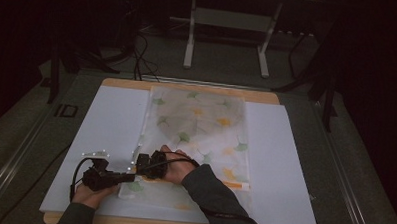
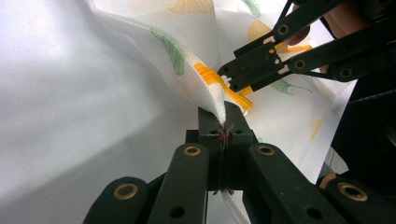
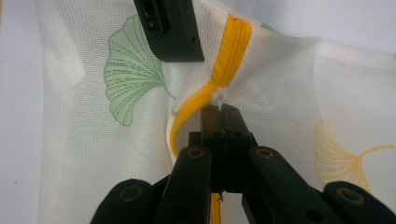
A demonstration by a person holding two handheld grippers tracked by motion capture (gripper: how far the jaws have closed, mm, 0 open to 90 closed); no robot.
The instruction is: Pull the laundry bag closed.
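Mesh bag (image 1: 196,122) flat on counter (image 1: 280,160) | left gripper (image 2: 223,122) fingers clamp bag edge | right gripper (image 3: 220,109) fingers pinch white zipper pull (image 3: 219,96) on yellow zipper (image 3: 233,46)

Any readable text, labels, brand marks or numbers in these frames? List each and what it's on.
None readable.
Mesh bag: printed ginkgo leaves in green and yellow, no lettering.
Yellow zipper and its white pull: no markings.
Left gripper and right gripper: plain black links with brass rivets, no label.
Dark plate on the floor: too small and dim to tell whether it carries text.
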